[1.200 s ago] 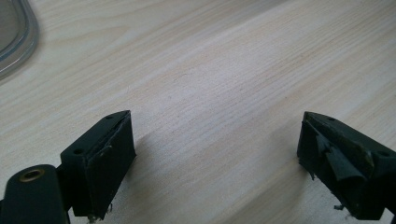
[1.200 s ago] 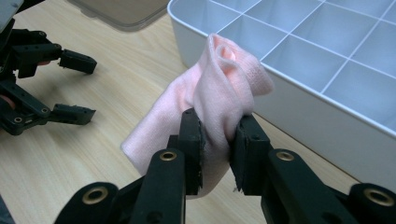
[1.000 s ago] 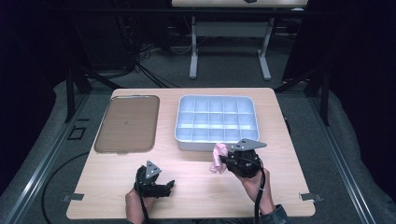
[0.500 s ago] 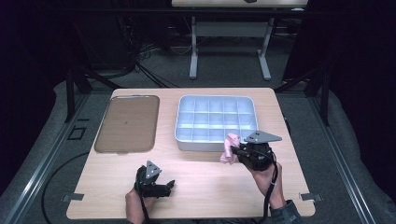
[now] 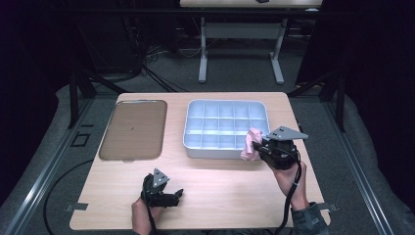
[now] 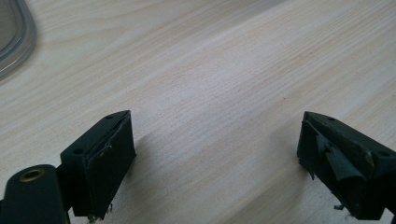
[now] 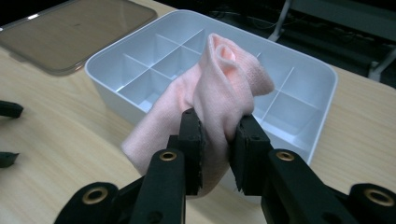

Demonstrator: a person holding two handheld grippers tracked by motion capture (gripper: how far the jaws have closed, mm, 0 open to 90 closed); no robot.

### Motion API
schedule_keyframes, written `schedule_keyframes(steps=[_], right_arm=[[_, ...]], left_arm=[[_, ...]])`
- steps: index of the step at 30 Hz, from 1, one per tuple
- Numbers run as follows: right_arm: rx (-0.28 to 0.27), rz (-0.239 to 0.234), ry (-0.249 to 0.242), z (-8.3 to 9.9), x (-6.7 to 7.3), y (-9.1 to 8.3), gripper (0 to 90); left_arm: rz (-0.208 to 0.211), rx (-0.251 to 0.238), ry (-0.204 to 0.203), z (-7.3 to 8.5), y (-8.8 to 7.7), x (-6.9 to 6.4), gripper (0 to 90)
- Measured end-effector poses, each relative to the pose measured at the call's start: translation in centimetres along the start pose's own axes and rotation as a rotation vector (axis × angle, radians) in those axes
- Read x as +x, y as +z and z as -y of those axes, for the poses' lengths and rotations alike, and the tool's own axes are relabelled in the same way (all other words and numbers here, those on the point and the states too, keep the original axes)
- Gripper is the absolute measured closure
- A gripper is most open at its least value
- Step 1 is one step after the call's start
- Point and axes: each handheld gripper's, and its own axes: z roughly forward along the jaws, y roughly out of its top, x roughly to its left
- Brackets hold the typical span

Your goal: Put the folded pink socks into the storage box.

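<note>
**Sock's almost over the tray**

Right gripper (image 5: 258, 147) has its fingers (image 7: 191, 140) clamped on the pink sock (image 7: 219, 93), hanging at the tray's (image 5: 195, 147) near right corner, compartments just beyond. Left gripper (image 5: 169, 196) rests wide apart on the surface (image 5: 220, 181), well off. Compared with a second ago, the sock's up off the surface and closer to the tray.

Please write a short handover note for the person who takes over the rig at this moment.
Right gripper: shut on the pink cloth, held above the near right edge of the white divided tray.
Left gripper: open, holding nothing, low over the table near the front edge.
Brown lid lies flat, left of the tray.
Done: cloth picked up.
Left: probably put the cloth into a compartment.
</note>
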Motion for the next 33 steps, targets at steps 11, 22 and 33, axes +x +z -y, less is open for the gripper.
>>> schedule_keyframes(steps=[11, 22, 33], right_arm=[[0.006, 0.083, -0.011, -0.6, -2.2, 1.2, 75.3], [0.054, 0.149, -0.011, -0.3, -3.8, 3.2, 75.2], [0.117, 0.171, -0.014, -0.1, -4.7, 5.6, 74.9]], left_arm=[[0.001, 0.0, 0.001, 0.0, 0.0, 0.0, 10.8], [0.001, 0.0, 0.002, 0.0, 0.0, 0.0, 10.9], [0.001, 0.001, 0.003, 0.0, 0.0, 0.0, 10.9]])
